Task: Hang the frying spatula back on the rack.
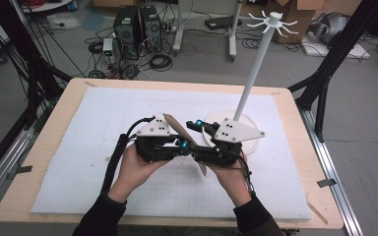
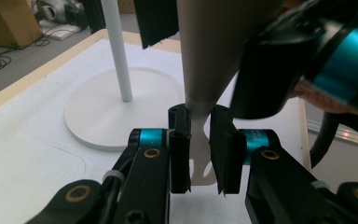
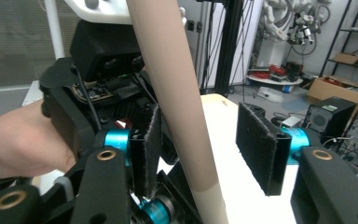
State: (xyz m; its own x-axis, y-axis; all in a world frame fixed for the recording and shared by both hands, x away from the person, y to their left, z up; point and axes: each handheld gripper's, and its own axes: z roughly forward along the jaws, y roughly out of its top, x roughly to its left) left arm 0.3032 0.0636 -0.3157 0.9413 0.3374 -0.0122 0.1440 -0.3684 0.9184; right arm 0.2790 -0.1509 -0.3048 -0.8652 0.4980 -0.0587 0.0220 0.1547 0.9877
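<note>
A long utensil [image 1: 173, 125] with a beige handle and a thin white slotted end lies slanted between the two grippers, above the white mat. My left gripper [image 1: 187, 149] is shut on its narrow white neck [image 2: 199, 122], and both pads [image 2: 179, 140] press on it. In the right gripper view the beige handle [image 3: 172, 93] stands between the jaws of my right gripper [image 3: 198, 144]. It is close to the left pad, and the right pad [image 3: 258, 144] stands well clear of it. The right gripper [image 1: 193, 129] is open.
A white stand with a round base [image 1: 256, 142], a tall pole [image 1: 253, 73] and hooks at the top is just behind the right hand. The white mat [image 1: 103, 128] covers the wooden table [image 1: 64, 103]. Computers and cables lie on the floor beyond.
</note>
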